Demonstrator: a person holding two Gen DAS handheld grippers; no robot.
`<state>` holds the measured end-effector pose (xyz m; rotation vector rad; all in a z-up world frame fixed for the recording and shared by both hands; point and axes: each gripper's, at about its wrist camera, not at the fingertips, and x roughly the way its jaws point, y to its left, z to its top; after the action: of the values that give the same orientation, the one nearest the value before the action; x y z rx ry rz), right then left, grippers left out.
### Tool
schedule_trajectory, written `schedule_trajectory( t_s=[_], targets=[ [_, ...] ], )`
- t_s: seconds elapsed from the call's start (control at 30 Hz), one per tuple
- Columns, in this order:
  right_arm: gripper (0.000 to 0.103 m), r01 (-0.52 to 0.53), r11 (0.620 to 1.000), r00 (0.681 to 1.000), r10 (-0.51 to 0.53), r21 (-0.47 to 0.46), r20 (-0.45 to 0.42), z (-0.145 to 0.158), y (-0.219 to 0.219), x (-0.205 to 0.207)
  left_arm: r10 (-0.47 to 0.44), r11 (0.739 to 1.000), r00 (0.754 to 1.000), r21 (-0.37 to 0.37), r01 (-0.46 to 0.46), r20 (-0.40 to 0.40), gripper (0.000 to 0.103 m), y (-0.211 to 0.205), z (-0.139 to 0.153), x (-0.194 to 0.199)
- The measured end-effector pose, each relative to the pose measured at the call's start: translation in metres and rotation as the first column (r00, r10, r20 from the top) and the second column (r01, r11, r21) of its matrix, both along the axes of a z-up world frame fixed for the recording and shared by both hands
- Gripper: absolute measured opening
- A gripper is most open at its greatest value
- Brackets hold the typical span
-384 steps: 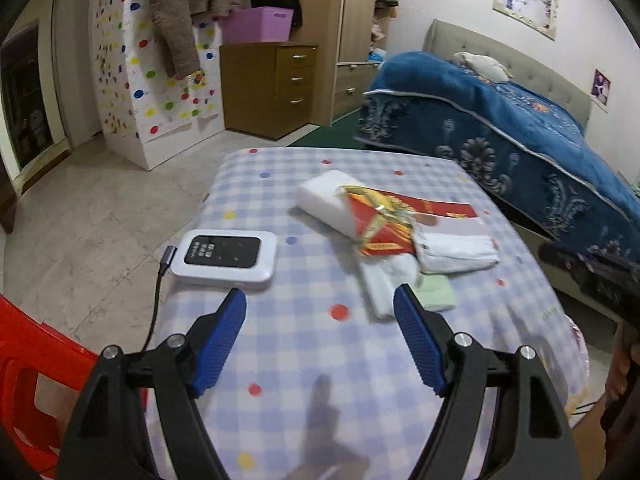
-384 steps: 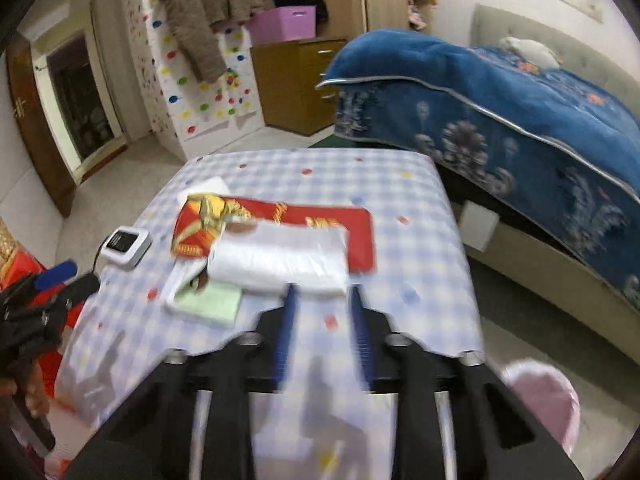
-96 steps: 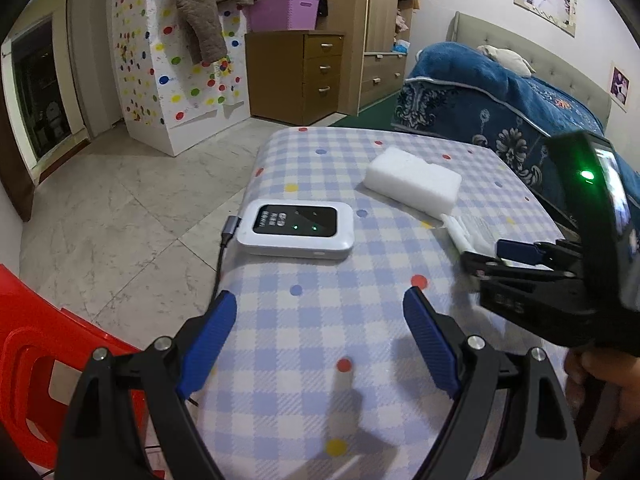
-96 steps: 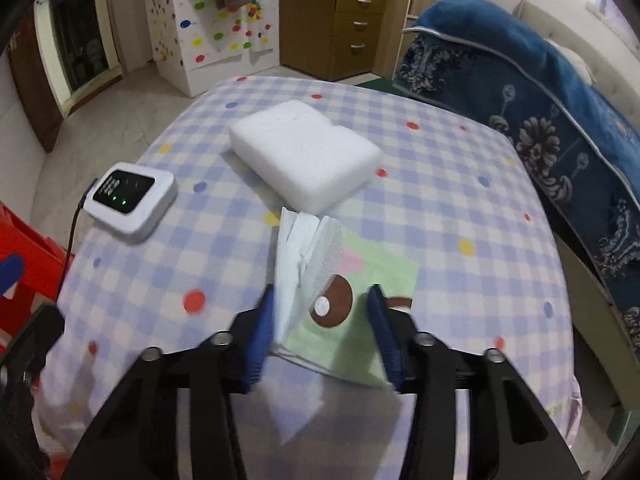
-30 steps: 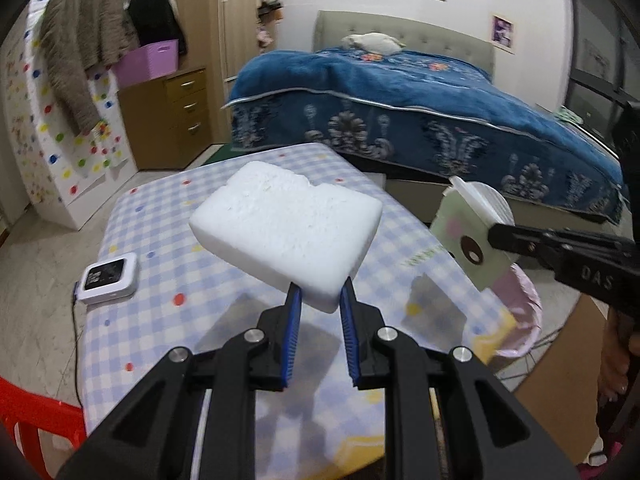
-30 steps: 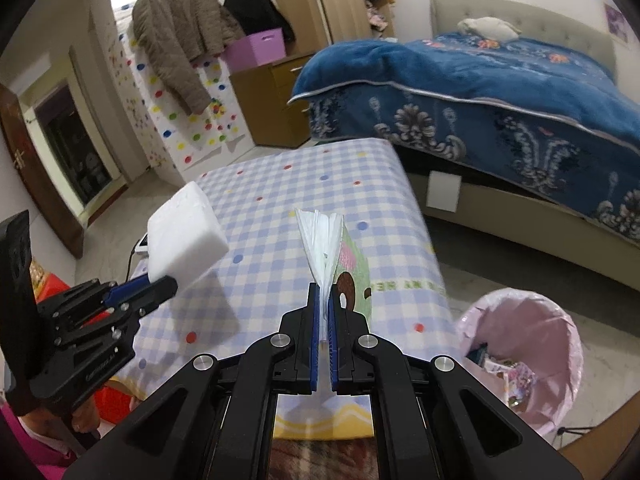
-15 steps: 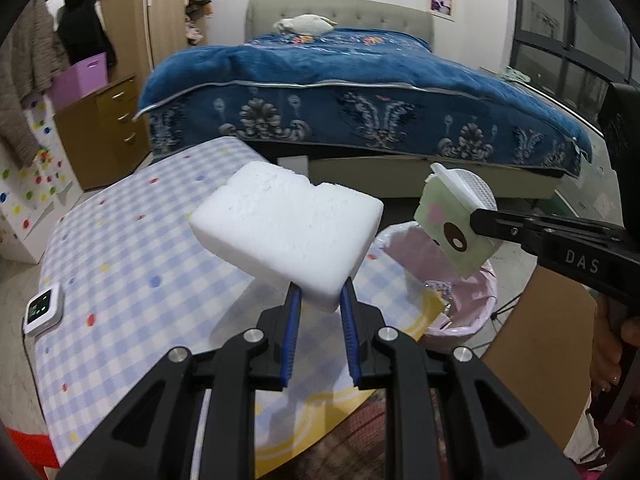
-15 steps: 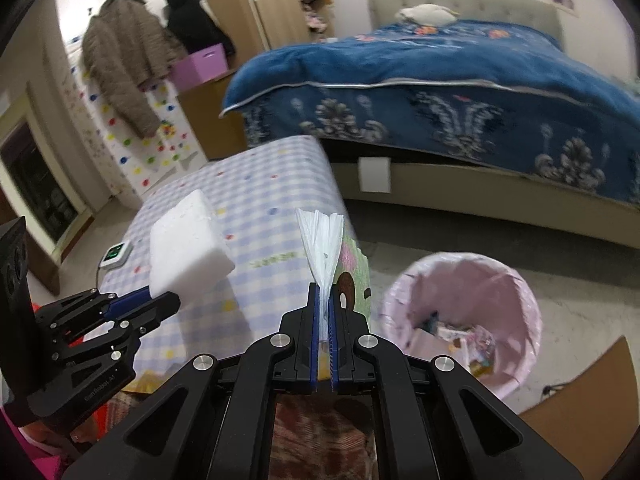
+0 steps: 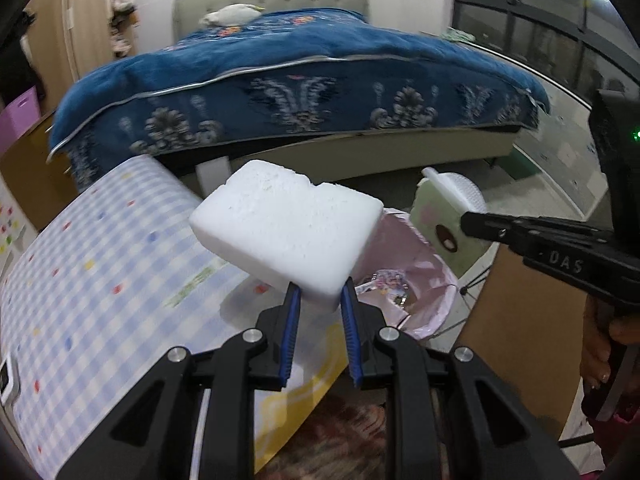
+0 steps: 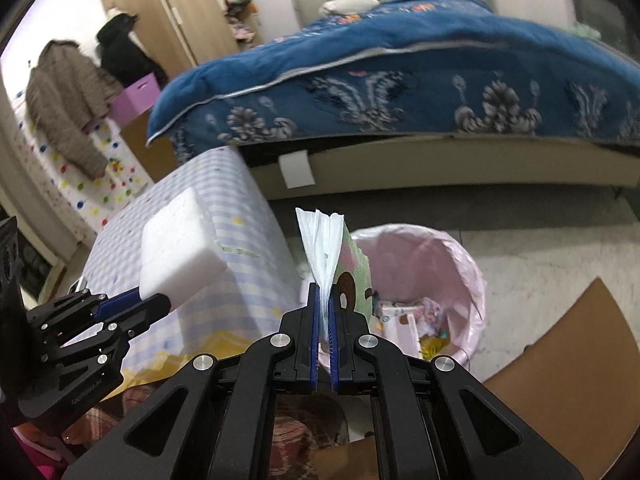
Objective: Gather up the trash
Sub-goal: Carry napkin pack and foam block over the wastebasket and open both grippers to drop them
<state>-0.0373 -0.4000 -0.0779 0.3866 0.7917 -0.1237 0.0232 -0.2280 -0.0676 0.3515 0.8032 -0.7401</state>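
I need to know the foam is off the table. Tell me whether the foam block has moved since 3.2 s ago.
Yes. The foam block, then lying on the checkered table, is now held up in the left gripper, past the table's edge toward the pink bin.

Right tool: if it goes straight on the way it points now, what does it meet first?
Probably the pink bin: the right tool, shut on the wrappers, points toward the bin's near rim. Nothing shows between, but depth is unclear.

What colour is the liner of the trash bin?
Pale pink liner in the trash bin, clearest in the right wrist view.
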Motion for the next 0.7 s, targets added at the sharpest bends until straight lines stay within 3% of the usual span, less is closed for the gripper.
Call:
schedule_trajectory(
  t_s=[0.3,0.5,0.57,0.63,0.7],
  targets=[
    [0.004,0.061,0.995,0.997,-0.058,0.08,-0.046,-0.031,-0.038,0.01,-0.109,0.993,0.993,0.049,0.111,-0.037,0.021,-0.061,-0.028,0.015],
    [0.008,0.104,0.99,0.993,-0.098,0.1,-0.063,-0.044,-0.057,0.023,-0.132,0.989,0.99,0.053,0.135,-0.051,0.025,-0.08,-0.035,0.024],
    [0.013,0.117,0.987,0.991,-0.11,0.111,-0.07,-0.048,-0.064,0.027,-0.128,0.99,0.99,0.054,0.131,-0.055,0.032,-0.084,-0.036,0.027],
    [0.034,0.135,0.983,0.989,-0.126,0.123,-0.076,-0.052,-0.07,0.029,-0.125,0.991,0.99,0.05,0.128,-0.058,0.041,-0.085,-0.036,0.029],
    [0.036,0.149,0.981,0.987,-0.141,0.122,-0.072,-0.051,-0.073,0.029,-0.118,0.992,0.992,0.047,0.121,-0.053,0.048,-0.084,-0.034,0.03]
  ],
)
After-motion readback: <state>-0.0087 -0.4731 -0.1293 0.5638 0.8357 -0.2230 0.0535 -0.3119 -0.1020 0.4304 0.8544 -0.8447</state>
